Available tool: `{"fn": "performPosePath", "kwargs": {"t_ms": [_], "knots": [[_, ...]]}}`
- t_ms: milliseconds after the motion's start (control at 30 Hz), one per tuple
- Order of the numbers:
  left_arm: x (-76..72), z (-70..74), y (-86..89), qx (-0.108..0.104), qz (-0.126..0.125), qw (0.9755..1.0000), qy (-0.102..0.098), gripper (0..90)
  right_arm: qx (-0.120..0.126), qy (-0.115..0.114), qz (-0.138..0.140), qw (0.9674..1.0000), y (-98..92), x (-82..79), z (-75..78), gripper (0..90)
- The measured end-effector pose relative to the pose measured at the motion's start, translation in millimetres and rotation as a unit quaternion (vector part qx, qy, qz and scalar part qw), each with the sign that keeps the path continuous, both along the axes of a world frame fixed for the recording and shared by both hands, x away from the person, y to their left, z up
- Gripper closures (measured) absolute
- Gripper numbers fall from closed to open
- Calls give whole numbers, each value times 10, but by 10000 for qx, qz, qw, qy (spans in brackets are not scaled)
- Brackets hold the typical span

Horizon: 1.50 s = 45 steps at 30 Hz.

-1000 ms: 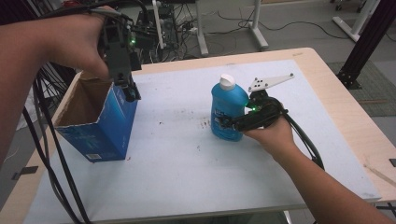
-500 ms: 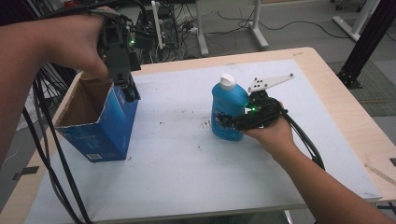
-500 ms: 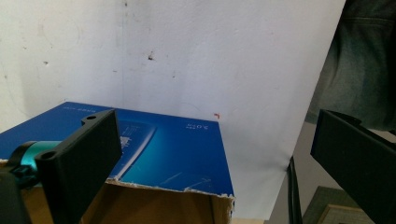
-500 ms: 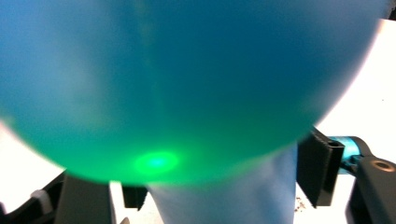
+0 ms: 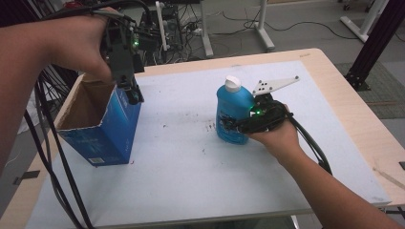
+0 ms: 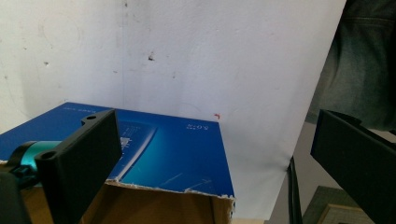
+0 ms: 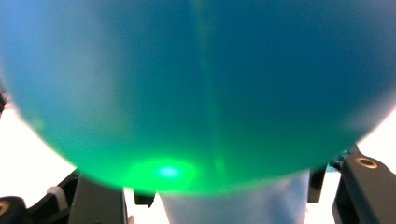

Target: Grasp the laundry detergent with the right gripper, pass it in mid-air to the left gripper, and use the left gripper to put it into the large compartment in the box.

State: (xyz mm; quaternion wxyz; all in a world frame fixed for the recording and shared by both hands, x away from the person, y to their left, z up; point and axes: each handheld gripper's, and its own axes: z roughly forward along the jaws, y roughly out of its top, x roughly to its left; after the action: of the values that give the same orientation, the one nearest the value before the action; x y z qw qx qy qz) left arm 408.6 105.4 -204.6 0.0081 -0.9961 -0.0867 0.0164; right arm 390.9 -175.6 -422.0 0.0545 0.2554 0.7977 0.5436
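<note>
No shift is noted: the blue plastic bottle [image 5: 232, 114] stays clenched mid-surface by the right claw [image 5: 235, 125], the released left claw [image 5: 133, 94] poised at the open blue cardboard box [image 5: 102, 126] rim.

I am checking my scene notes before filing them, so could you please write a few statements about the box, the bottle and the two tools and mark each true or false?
1. The blue bottle stands upright on the table. True.
2. The bottle's cap is red. False: it is white.
3. The right tool is around the bottle's body. True.
4. The blue cardboard box is closed. False: its top is open.
5. The left tool is at the box's upper rim with its jaws spread. True.
</note>
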Motion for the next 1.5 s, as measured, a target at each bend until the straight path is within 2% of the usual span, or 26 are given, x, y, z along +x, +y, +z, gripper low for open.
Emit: {"fn": "performPosePath", "kwargs": {"t_ms": [200,600,933,1300,1500], "knots": [[11,-7,-6,-1,-9,10000,2,17,10,-34,-16,10000,6,1,-7,391],[19,-21,-35,-2,-7,10000,-1,17,-118,-424,1,9990,16,-34,-1,455],[23,-29,-40,32,-17,10000,17,17,-104,-422,55,9990,13,-43,25,466],[-17,-15,-104,14,-109,9999,1,17,-126,-521,265,9982,-4,-101,244,465],[-64,-4,-140,-8,-181,9998,-12,17,-174,-579,559,9966,29,-159,386,465]]}}
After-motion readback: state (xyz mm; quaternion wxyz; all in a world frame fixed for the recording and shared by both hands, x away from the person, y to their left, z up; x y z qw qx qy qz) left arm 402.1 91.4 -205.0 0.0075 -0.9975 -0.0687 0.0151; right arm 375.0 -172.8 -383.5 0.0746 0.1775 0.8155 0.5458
